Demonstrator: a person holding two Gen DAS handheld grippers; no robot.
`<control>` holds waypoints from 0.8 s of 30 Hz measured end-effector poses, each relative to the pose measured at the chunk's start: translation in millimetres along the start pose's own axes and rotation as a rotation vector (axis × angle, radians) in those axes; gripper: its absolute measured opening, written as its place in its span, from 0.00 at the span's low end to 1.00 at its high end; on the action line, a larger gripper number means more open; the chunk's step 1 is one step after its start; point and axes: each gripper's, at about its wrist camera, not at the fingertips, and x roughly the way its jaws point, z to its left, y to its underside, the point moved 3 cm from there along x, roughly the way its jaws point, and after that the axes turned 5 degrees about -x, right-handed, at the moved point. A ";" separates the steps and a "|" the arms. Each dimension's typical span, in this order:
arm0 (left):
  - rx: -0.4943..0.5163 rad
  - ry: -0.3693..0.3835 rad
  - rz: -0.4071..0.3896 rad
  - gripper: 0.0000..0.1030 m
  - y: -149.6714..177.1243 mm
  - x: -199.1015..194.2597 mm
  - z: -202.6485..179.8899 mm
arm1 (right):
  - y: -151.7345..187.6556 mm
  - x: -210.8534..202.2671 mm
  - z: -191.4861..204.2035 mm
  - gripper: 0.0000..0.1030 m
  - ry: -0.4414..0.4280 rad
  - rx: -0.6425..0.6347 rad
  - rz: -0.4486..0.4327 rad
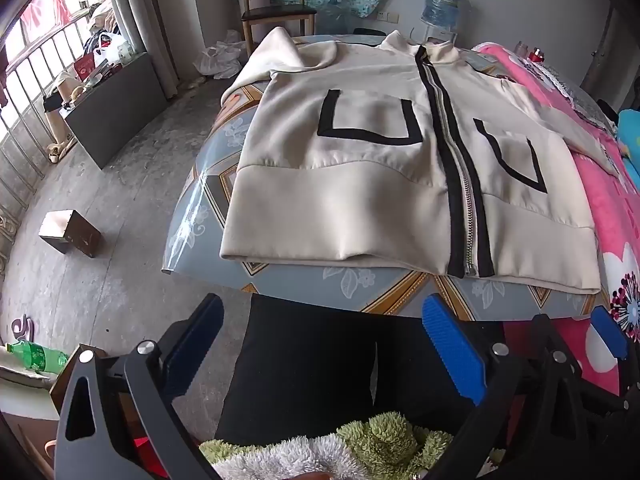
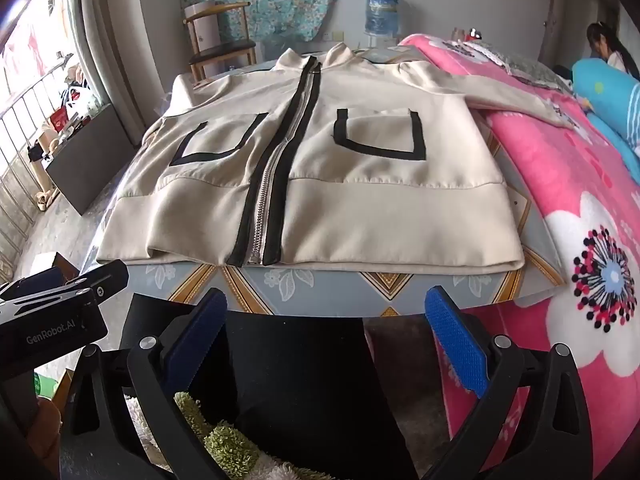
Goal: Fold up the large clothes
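Both the left gripper (image 1: 324, 344) and right gripper (image 2: 326, 336) hung wide-jawed and empty off the tabletop's (image 2: 332, 286) near edge, so each would best pinch a cream jacket (image 2: 312, 184) sleeve cleanly before folding inward.

Table (image 2: 340, 292) w/ a blue-grey floral cover & orange diamond trim is carrying the cream jacket (image 2: 320, 184). Jacket is lying flat, front up, zipped, hem twd the near edge, collar at the far side. Its R sleeve is stretching off onto the pink flowered blanket (image 2: 592, 248), which is sitting just beside the table. L sleeve (image 1: 280, 56) is lying folded up near the far L corner, partly over the edge.
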 end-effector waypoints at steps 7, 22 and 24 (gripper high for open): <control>0.002 0.013 0.000 0.95 0.5 0.1 -0.2 | 0.1 0.2 -0.7 0.93 0.006 0.004 -0.008; 0.006 0.004 -0.004 0.95 0.9 -1.6 -1.7 | -1.2 1.9 -3.1 0.93 0.007 0.007 -0.012; 0.008 0.003 -0.005 0.95 0.7 -1.3 -1.6 | -1.5 2.4 -4.7 0.93 0.006 0.008 -0.012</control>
